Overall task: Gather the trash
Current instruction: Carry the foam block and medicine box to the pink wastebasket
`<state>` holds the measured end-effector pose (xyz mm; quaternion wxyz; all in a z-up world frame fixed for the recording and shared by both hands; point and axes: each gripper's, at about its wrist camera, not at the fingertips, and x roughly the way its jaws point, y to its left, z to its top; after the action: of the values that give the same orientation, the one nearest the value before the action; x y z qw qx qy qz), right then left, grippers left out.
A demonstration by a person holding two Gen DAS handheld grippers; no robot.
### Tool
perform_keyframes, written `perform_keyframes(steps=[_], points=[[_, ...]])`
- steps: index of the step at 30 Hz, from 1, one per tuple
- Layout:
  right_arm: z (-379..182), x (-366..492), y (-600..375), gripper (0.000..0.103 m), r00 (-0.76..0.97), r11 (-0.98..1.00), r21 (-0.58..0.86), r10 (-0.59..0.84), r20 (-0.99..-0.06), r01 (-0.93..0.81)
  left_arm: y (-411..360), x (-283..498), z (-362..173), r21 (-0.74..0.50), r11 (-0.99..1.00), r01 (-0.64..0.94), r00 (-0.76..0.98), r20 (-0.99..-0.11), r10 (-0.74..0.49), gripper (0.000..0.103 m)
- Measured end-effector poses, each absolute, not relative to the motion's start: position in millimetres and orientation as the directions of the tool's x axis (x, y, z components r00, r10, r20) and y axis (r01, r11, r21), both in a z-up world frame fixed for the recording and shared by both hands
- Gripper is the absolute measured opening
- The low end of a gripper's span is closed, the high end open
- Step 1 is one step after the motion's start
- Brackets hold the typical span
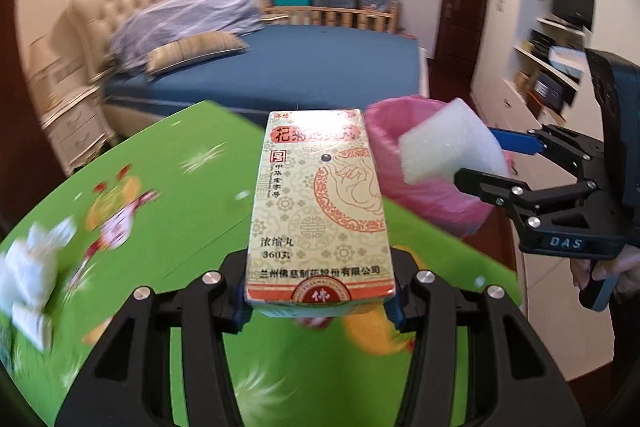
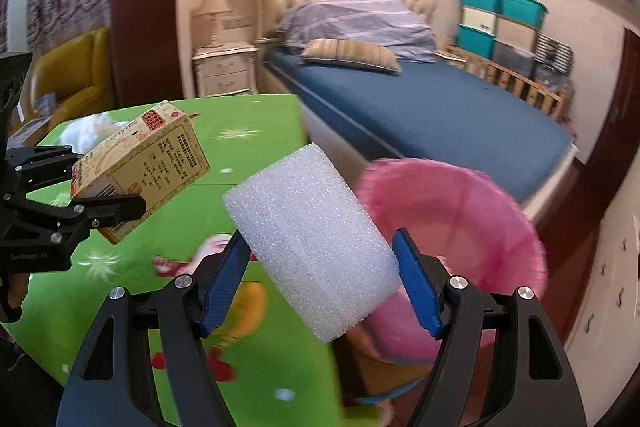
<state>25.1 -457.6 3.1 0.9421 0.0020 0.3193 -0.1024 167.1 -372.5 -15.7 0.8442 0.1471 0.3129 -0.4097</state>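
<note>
The left gripper has its fingers clamped on the sides of a cream medicine box printed with red patterns and Chinese characters. The box sticks out forward from between the fingers, its near end level with the pads, and it hangs above the green bench. In the right wrist view the same box shows at the left, tilted, gripped at its lower end by the black fingers of the left gripper.

The right gripper has its blue-padded fingers pressed against both sides of a white foam block, which stands out ahead of them and leans to the left. Just beyond and to the right of those fingers is the open mouth of a bin lined with a pink bag. From the left wrist, the foam block sits in front of the pink bag, held from the right by the right gripper, with part of a hand on its handle.

Left of the left fingers, blurred white crumpled paper lies on the bench. Beyond the bench stands a bed with a blue sheet.
</note>
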Motion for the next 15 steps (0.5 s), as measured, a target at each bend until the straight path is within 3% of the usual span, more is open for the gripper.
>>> perform_keyframes(steps=[15], points=[[-2,22,-583,0.069,0.739,0.939,-0.029,-0.289,-0.609,0.343,-537,190,-9,-0.059,0.424,0.904,0.282,-0.663,-0.694,0.049]])
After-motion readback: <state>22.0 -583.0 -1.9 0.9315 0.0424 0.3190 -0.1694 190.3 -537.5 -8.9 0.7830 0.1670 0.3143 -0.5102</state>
